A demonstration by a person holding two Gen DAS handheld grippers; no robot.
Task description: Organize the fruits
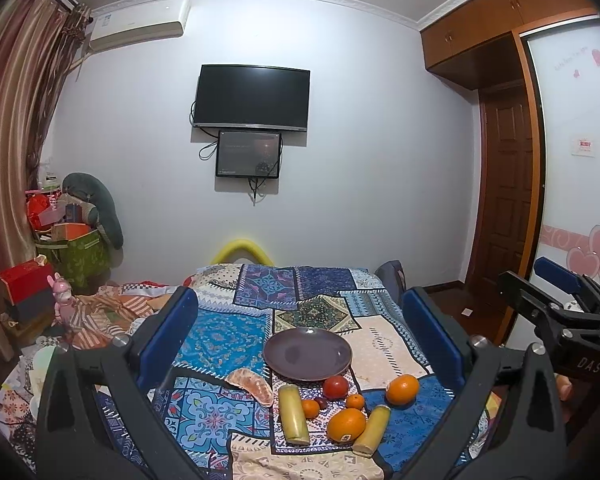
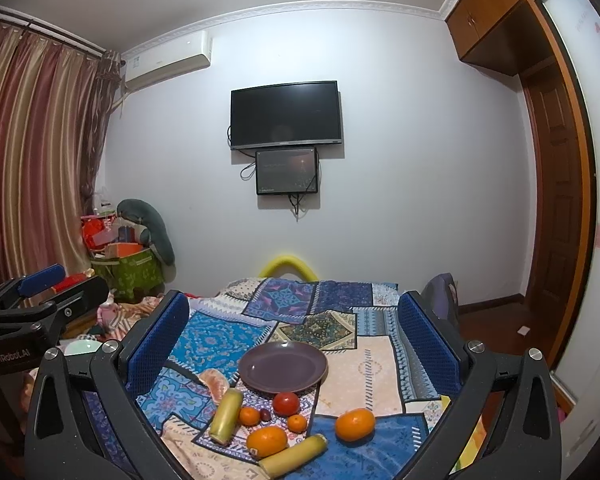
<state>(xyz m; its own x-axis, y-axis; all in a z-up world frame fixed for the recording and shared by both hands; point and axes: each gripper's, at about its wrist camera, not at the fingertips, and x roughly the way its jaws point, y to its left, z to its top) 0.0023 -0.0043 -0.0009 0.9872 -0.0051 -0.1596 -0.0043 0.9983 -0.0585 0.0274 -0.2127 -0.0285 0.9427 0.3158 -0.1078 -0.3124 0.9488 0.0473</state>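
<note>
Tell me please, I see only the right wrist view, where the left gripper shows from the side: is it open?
Observer: Yes. In its own view the left gripper is wide open and holds nothing.
Operator: What does it hide at my left?
Observer: A pink rabbit toy, next to a red box.
Operator: Is there something low on the white door at my right?
Observer: Big pink hearts are on the lower part of the door.
</note>
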